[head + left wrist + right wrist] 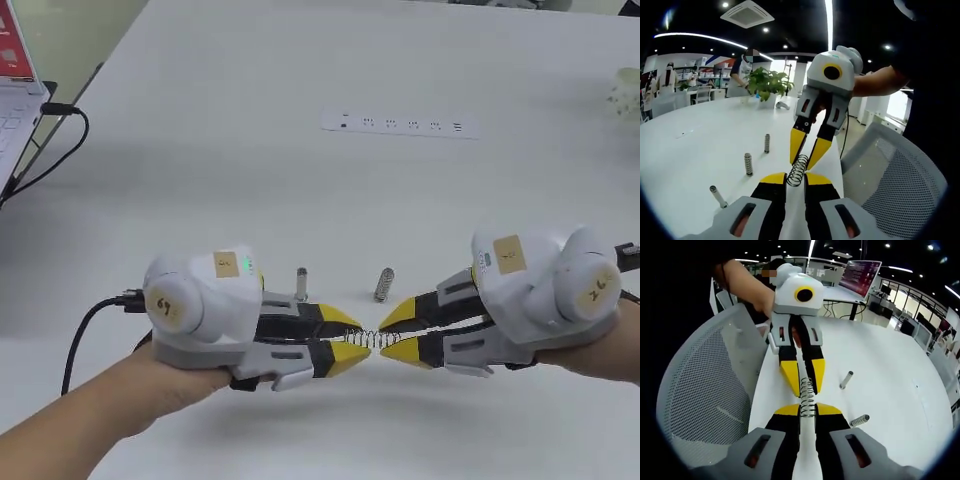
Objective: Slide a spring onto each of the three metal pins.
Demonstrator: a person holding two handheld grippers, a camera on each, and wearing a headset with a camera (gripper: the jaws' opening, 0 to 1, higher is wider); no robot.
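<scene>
Open-plan office: white desk (690, 145), mesh chair (895, 170), laptop (15, 100), ceiling vent (746, 13), potted plant (767, 82).

left hand-held gripper (360, 340): jaws clamped | right hand-held gripper (385, 337): jaws clamped | tips facing

We log a white table (250, 200) with a power strip (400, 124) lying flat on it. Far left of the strip are a laptop (14, 100) and a black cable (58, 108). A mesh chair (890, 170) stands well apart from the strip.

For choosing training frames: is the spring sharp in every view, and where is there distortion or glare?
Head view: spring small, soft, even light; left gripper view: sharp, fisheye bending, ceiling lights glare; right gripper view: sharp, table edge curved.
</scene>
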